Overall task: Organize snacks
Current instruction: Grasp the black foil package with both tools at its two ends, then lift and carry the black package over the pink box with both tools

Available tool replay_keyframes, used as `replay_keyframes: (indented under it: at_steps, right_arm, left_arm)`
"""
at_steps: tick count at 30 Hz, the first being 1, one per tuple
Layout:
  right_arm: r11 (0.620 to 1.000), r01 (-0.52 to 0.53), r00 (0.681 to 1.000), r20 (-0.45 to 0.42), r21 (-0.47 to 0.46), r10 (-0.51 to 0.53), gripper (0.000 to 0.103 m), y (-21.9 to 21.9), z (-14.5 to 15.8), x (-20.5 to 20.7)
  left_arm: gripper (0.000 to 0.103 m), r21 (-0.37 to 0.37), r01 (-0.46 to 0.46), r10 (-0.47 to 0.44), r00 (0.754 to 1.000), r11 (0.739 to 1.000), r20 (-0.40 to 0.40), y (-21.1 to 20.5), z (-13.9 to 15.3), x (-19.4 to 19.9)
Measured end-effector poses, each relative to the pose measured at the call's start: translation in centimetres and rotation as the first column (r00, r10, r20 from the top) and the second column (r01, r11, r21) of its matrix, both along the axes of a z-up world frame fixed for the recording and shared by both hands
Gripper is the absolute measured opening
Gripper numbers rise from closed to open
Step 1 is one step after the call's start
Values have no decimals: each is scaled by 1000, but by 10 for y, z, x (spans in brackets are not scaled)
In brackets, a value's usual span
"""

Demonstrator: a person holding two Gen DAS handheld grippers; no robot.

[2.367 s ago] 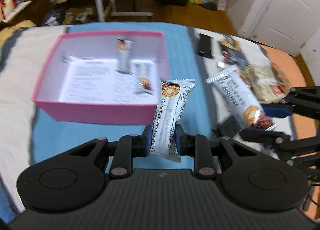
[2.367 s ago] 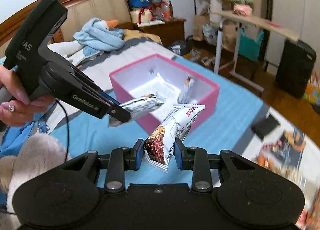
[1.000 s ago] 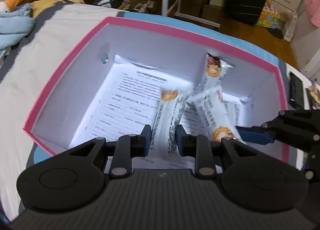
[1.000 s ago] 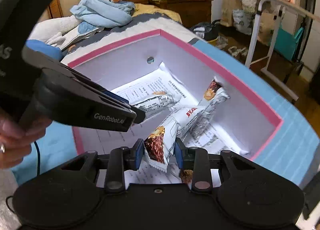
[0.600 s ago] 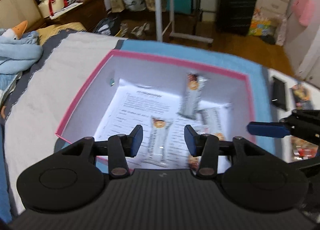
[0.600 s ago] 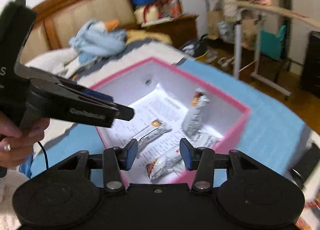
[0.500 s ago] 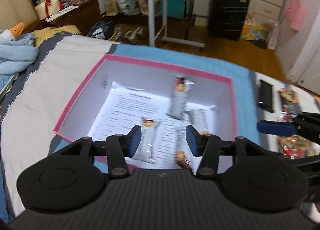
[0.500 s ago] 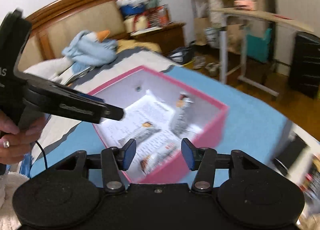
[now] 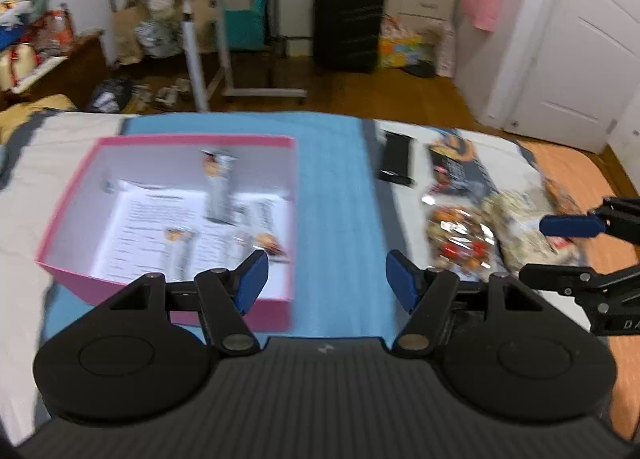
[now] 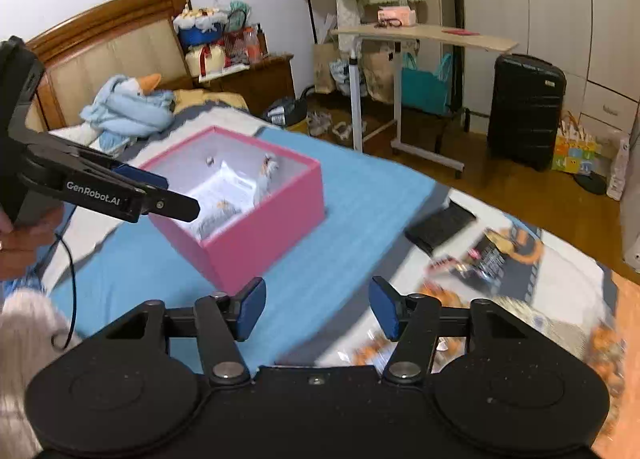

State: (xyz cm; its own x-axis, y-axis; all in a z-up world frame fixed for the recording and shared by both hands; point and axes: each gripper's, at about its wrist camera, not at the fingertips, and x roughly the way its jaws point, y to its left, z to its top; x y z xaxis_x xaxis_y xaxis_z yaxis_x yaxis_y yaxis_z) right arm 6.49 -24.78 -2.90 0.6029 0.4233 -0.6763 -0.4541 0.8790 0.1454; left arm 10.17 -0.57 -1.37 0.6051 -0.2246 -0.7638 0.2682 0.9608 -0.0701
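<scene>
The open pink cardboard box with white inner walls (image 9: 168, 283) sits ahead and to the left of the left gripper (image 9: 327, 279), its near right corner just beyond the left blue fingertip (image 9: 252, 279). Inside it, on a printed white paper sheet (image 9: 148, 227), lie several silver-wrapped snack bars (image 9: 218, 187): one leans upright against the far wall, the others lie flat nearer the gripper, blurred. The left gripper is spread wide with nothing between its blue pads, hanging over the blue blanket (image 9: 336, 195).

To the right and ahead of the left gripper, a loose pile of crinkly snack bags (image 9: 460, 239) in orange, red and beige rests on the grey-and-white bedding, with a dark snack packet (image 9: 452, 167) and a flat black rectangular object (image 9: 396, 157) farther ahead. The right gripper's blue-tipped finger reaches in from the right edge over this pile.

From the right wrist view, the right gripper (image 10: 317, 309) is likewise spread wide and empty, above the blanket's edge. The pink box (image 10: 260, 227) lies ahead to its left, the blurred snack bags (image 10: 480, 323) just ahead to its right. The left gripper (image 10: 160, 199) juts in from the left, near the box.
</scene>
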Motion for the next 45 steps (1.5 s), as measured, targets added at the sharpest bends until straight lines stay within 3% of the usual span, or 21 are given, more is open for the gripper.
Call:
replay_keyframes:
  at_steps: [4,11,15,18,23,29,34,36,38,43,45]
  right_arm:
    - [999,-28,999,-16,-42,28,72,-20,-15,-17]
    - [989,-62,998,-27,-131,59,90,-23,-69,-42]
    - [968,-68,998,-28,-243,64,91,-10,-110,-47]
    - [939,-91,995,8,-331,99,91,-1,-132,-46]
    - [903,-144,974,105,-405,202,91,7,-149,-41]
    - [926,-198,964,109,-321,243,91,0,-157,-31]
    - [946,-169,977,78,-276,197,82,4,-157,-33]
    - [949,-154,980,79,-275,182,79,5,-158,-35]
    - [954,-146,982,78,-260,171,78,6,-161,-36]
    - [967,-108,986,101,-232,134,83,5,-169,-40]
    - [975,-83,991,87,-206,102,78,3,-166,-39]
  left_arm:
    - [65,-8,38,-38,999,999,-28,-22,-26,-6]
    - [65,-30,105,-107,991,994,-84,-50,-81,-10]
    - [65,-92,91,-106,978,992,-179,-53,-108,-5]
    - [64,-100,75,-98,963,992,-252,-54,-127,-7]
    - [60,-105,64,-91,957,992,-274,-61,-150,-16]
    - [45,-92,23,-44,971,996,-234,-67,-165,-20]
    - [39,-112,-5,-14,984,994,-175,-68,-169,-27]
    - [38,-120,11,-30,988,993,-154,-71,-169,-27]
    - [39,-174,19,-46,988,985,-150,-72,-170,-26]
    - [39,-220,-7,-27,988,975,-151,-69,-174,-23]
    - [38,-223,-2,-33,987,975,-156,-71,-171,-23]
